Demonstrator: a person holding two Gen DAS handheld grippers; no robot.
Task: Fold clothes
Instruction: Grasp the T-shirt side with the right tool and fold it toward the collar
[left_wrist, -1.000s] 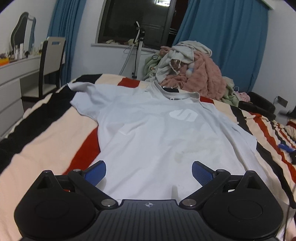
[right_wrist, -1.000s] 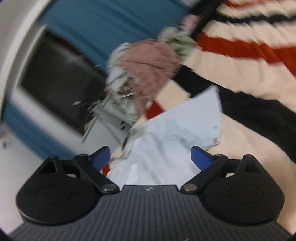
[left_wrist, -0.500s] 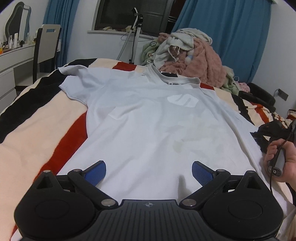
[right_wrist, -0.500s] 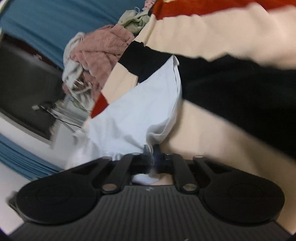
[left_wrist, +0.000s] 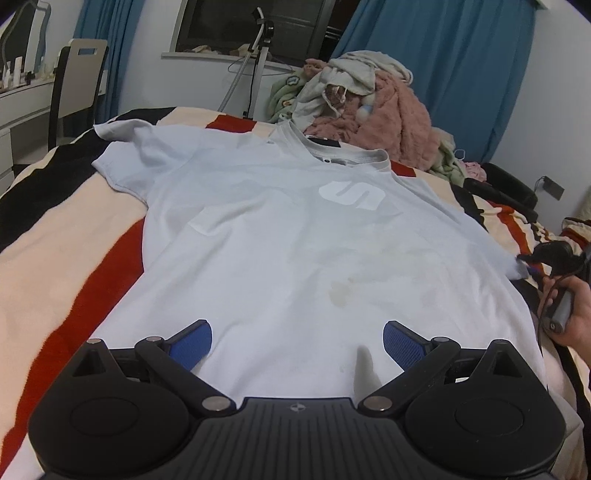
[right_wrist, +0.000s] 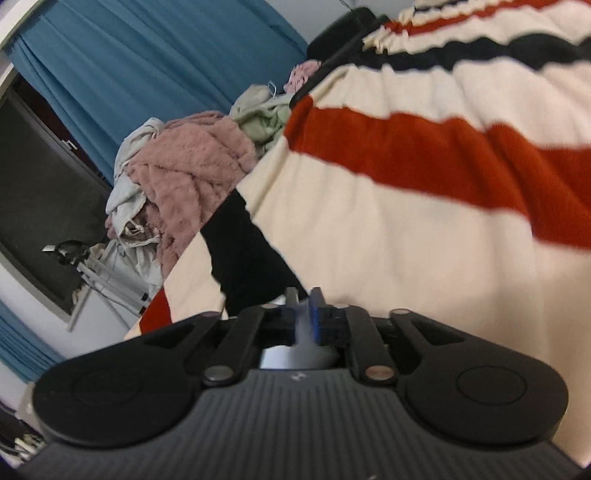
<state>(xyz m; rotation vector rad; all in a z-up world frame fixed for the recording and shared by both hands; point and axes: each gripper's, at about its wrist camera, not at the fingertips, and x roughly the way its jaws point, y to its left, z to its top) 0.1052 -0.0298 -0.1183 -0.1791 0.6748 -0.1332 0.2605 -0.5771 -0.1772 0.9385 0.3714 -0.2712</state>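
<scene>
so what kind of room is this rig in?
Most likely a home bedroom: a T-shirt lies spread on a bed with a striped blanket, a heap of clothes is piled at the far end, and blue curtains flank a dark window.

A lived-in bedroom at home. A bed (left_wrist: 55, 258) under a fleece blanket striped cream, red and black fills the near part of the room. A heap of unfolded laundry (left_wrist: 373, 107) lies at its far end. Beyond hang blue curtains (left_wrist: 443, 62) on both sides of a dark window (left_wrist: 255, 18). On the far left stand a white dressing table (left_wrist: 22, 103) with bottles and a chair (left_wrist: 79, 74).
</scene>
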